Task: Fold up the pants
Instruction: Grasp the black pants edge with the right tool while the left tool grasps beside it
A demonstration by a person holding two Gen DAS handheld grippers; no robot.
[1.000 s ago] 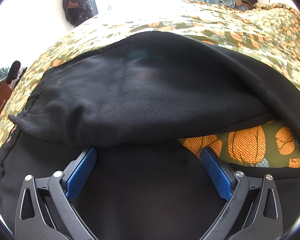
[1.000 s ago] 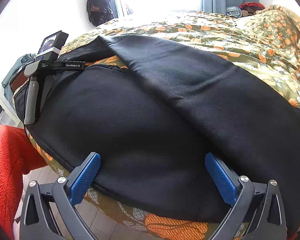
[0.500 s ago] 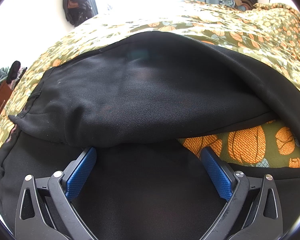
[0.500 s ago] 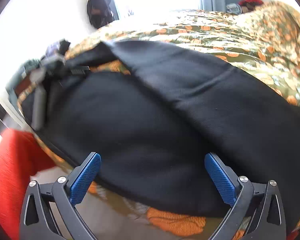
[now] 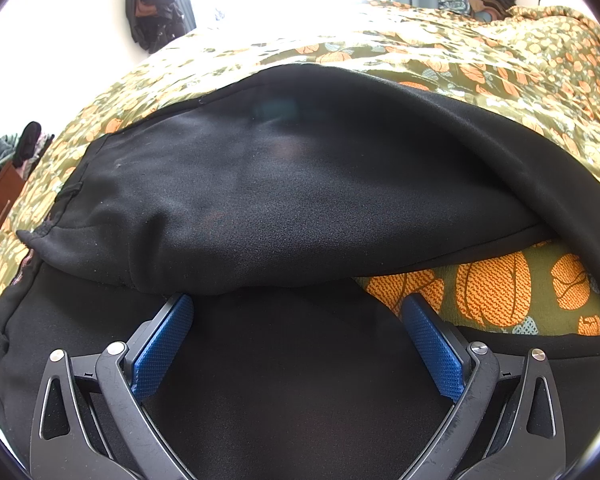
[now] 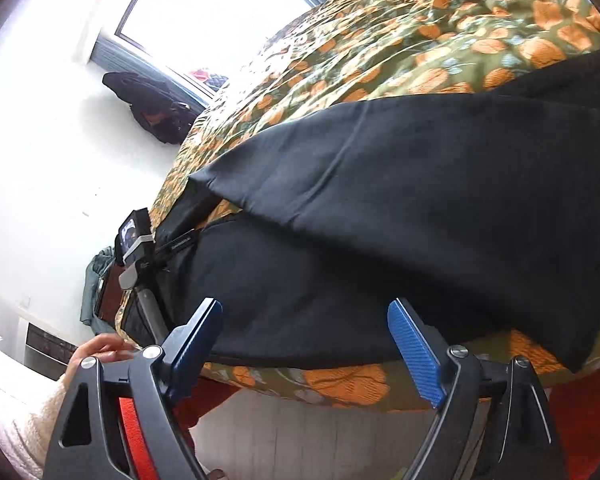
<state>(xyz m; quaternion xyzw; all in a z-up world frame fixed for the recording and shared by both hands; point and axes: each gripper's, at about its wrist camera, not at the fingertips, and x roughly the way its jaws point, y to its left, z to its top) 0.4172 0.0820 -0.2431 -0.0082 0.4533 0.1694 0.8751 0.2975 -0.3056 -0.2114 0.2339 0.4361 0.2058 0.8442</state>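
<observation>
Unmoved on the left: left gripper (image 5: 298,312) spread wide, empty, resting on black pants (image 5: 284,184) across the bedspread (image 5: 500,292). Swung and tilted on the right: right gripper (image 6: 304,322) wide, empty, off the bed edge. Soft, limp, light; best pinched at hem (image 6: 236,196).

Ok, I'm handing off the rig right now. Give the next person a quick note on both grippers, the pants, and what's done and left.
Left gripper: open, empty, low over the black pants on the floral bedspread, by a bunched fold edge.
Right gripper: open, empty, tilted, off the bed's edge, with floor below.
Pants: one leg lies diagonally over the rest, so a first fold looks started but loose.
The other gripper's handle shows at the far end.
Left: probably flatten the layers, then fold again into a compact stack.
</observation>
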